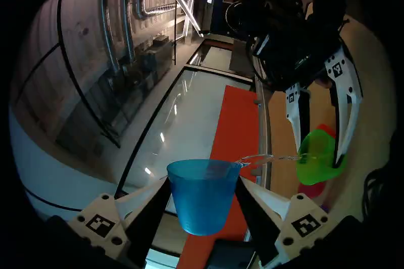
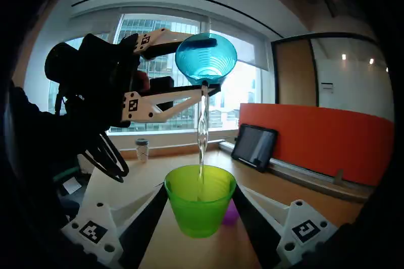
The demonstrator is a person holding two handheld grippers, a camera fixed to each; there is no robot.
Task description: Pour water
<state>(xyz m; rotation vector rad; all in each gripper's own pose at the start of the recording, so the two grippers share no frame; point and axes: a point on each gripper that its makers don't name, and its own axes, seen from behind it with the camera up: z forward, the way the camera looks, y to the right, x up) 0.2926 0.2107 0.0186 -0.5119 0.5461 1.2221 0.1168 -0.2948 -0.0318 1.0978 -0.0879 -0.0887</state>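
**Blue cup [image 2: 205, 59] pouring into green cup [image 2: 200, 208]**

The left gripper [image 1: 203, 180] is closed on the tilted blue cup. A thin water stream [image 2: 202, 127] falls from its lip into the upright green cup, clamped in the right gripper [image 2: 200, 191] above a wooden table [image 2: 283, 188].

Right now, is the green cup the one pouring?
No, the blue cup is tipped above, its stream falling into the upright green cup.

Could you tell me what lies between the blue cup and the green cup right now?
A thin stream of water runs from the blue cup down into the green cup, clearest in the right gripper view.
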